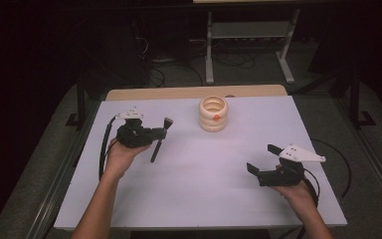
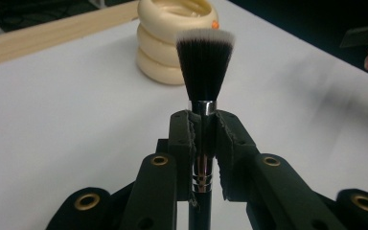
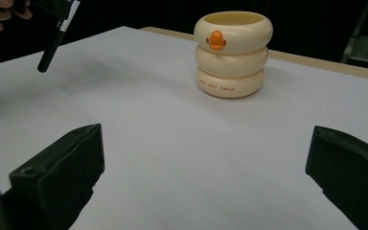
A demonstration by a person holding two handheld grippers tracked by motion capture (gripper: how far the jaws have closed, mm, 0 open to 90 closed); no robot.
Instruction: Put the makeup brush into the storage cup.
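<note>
**Left tongs clamp a makeup brush; right tongs stand wide open**

The left tongs point(image 1: 160, 132) are closed on a makeup brush point(image 1: 160, 138), gripping it just below the silver collar, where the black handle begins. In the left gripper view the two jaws press on the brush point(image 2: 204, 96) from both sides, and the bristle head, dark with pale tips, stands up above them. In the high view the brush is lifted off the white bench point(image 1: 199, 189), over its left part, with the bristles pointing toward the far side and the handle slanting down toward the person. The handle's lower end hangs free above the bench top; its tip does not seem to touch the surface.

The right tongs point(image 1: 261, 159) sit over the right part of the bench, well apart from the brush, with the jaws spread wide and nothing between them. The right gripper view shows bare bench top between the two black jaws.

A cream holder point(image 1: 213, 114), shaped like three stacked rings with a small orange mark on its top ring, stands upright near the far edge of the bench, between the two tongs and beyond them. The brush head is near it but apart from it
</note>
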